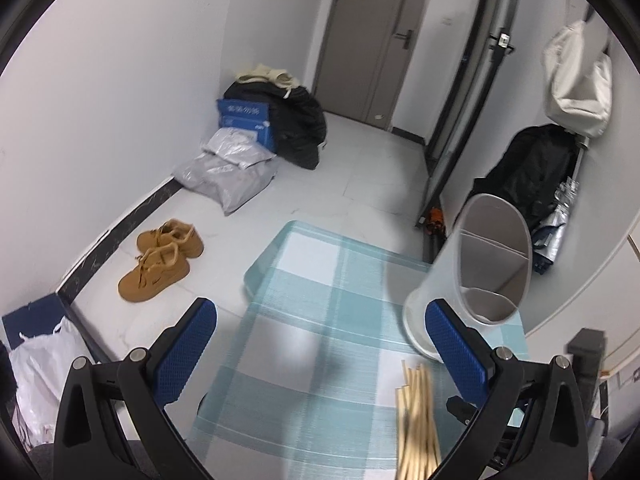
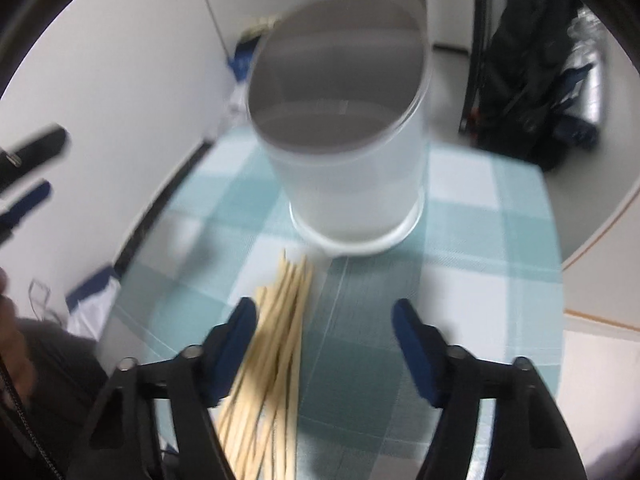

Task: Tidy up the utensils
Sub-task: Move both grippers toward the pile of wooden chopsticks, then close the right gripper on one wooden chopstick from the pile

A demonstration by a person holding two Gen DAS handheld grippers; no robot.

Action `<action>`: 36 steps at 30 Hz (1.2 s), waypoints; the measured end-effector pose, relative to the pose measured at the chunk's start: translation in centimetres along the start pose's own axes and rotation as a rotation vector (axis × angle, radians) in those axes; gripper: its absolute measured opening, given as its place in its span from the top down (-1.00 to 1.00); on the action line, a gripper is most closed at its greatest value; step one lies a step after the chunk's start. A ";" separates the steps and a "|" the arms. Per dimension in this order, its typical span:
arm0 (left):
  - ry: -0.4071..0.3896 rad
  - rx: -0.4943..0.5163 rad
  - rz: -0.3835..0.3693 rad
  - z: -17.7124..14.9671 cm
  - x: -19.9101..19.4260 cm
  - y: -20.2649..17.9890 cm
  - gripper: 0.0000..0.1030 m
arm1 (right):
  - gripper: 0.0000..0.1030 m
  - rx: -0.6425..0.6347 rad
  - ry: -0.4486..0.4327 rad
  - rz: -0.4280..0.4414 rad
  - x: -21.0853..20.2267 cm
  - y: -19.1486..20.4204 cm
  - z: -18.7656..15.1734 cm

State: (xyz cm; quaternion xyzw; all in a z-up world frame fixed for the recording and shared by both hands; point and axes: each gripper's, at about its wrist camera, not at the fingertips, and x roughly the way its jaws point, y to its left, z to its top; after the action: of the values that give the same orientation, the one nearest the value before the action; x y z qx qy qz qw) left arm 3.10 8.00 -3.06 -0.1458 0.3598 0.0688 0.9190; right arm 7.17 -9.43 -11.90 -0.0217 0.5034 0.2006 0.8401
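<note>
Jaws of the right gripper (image 2: 324, 344) stand apart, angled steeply down over the wooden chopsticks (image 2: 276, 344), which lie bundled on the checked table (image 2: 488, 240) just before the white holder (image 2: 352, 184). Left gripper (image 1: 320, 356) jaws gape, empty, angled down beside the holder.

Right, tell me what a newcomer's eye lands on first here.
The frosted white utensil holder stands upright on the blue checked mat, its divided inside showing in the left wrist view. A bundle of pale wooden chopsticks lies on the mat just before it, beside the right tool. Tan shoes sit on the floor by the wall.
</note>
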 end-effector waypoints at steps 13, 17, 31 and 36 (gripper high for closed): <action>0.072 -0.072 -0.003 0.3 1.1 2.5 -0.97 | 0.32 -0.039 0.097 -0.087 3.1 0.6 0.6; 0.076 -0.077 0.000 0.3 1.3 2.7 -0.97 | 0.59 -0.038 0.101 -0.082 3.3 0.9 0.9; 0.148 -0.031 0.027 -1.3 3.0 2.1 -0.97 | 0.91 0.133 0.014 0.049 -1.5 -4.1 2.5; 0.267 0.033 -0.061 -3.2 4.3 0.3 -0.97 | 0.91 0.206 -0.073 0.106 -4.5 -6.5 2.1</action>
State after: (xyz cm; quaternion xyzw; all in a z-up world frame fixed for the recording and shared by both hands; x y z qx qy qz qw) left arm 4.11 7.35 -8.25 -0.1494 0.4755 0.0150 0.8668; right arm 9.41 -16.36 -8.07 0.0987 0.4908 0.1925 0.8440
